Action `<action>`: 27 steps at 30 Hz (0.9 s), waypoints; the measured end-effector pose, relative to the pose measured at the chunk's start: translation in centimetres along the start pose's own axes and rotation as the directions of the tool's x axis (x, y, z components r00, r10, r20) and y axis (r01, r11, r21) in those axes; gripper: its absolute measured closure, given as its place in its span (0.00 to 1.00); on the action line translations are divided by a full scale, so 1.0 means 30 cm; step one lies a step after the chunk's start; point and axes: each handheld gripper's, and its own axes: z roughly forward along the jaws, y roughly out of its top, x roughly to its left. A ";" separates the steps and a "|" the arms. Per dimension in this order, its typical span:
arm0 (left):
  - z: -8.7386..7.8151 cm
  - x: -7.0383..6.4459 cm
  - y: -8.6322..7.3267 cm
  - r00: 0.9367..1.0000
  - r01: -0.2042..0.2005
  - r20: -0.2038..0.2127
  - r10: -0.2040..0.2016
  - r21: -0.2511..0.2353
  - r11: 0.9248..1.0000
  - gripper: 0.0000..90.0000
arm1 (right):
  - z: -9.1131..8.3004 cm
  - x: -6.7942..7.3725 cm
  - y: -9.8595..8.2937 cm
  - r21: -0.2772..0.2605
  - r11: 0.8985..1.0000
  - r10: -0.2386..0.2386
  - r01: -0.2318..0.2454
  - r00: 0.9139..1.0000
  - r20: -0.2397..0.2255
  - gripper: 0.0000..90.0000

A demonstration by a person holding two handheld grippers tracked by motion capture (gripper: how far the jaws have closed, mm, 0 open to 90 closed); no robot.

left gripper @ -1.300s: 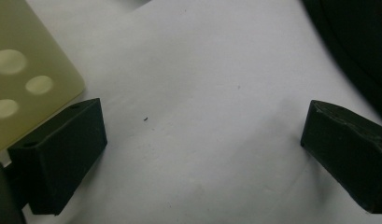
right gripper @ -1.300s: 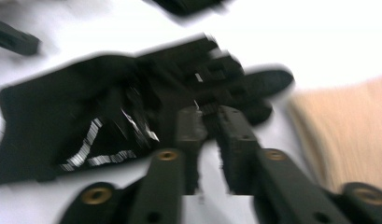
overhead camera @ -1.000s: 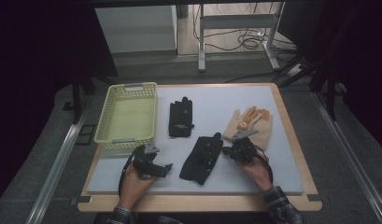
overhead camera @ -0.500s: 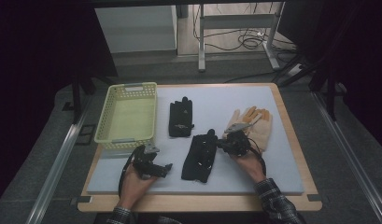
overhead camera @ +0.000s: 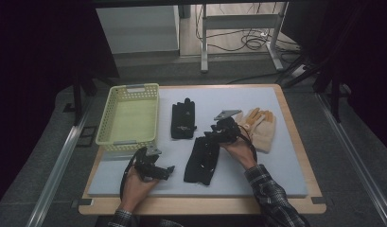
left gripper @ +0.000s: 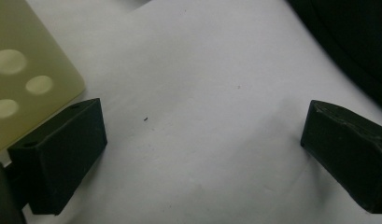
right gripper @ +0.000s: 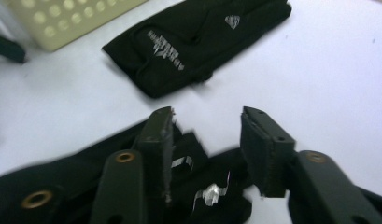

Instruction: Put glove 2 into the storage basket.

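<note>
Jaws on both grippers stand apart, nothing between them. Tabletop (overhead camera: 295, 179): pale mat inside a wooden rim, bare strips along the near edge and the far right. Yellow basket (overhead camera: 129, 118) sits at the left edge, its near wall just beside the left gripper (overhead camera: 163, 171). That gripper rests low on the mat near the front edge, hand behind it, forearm coming in from below; open mat lies ahead of its jaws, a corner of the basket at one side. Right forearm in a plaid sleeve (overhead camera: 271, 198) angles in toward the centre. Right gripper (overhead camera: 213, 136) hovers over the top end of the long black glove (overhead camera: 200, 163), jaws spread either side of its cuff, not closed on it. Second black glove (overhead camera: 183, 120) lies apart, toward the basket. Tan gloves (overhead camera: 262, 127) lie just right of the right hand.
</note>
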 end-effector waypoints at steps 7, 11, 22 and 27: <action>0.000 0.001 0.000 1.000 -0.002 0.000 0.002 0.001 1.000 0.00 | 0.096 0.000 0.079 0.007 1.000 -0.012 0.012 1.000 -0.013 0.45; 0.000 0.001 0.000 1.000 -0.003 0.000 0.003 0.003 1.000 0.00 | 0.149 0.006 0.110 0.015 1.000 -0.015 0.015 1.000 -0.010 0.38; 0.001 0.000 0.000 1.000 0.001 0.001 -0.001 -0.002 1.000 0.00 | 0.273 0.013 0.169 0.043 0.999 -0.019 0.020 1.000 -0.016 0.36; 0.001 0.000 0.000 1.000 0.003 0.001 -0.003 -0.002 1.000 0.00 | 0.341 0.022 0.202 0.039 0.998 -0.041 0.042 0.999 -0.027 0.32</action>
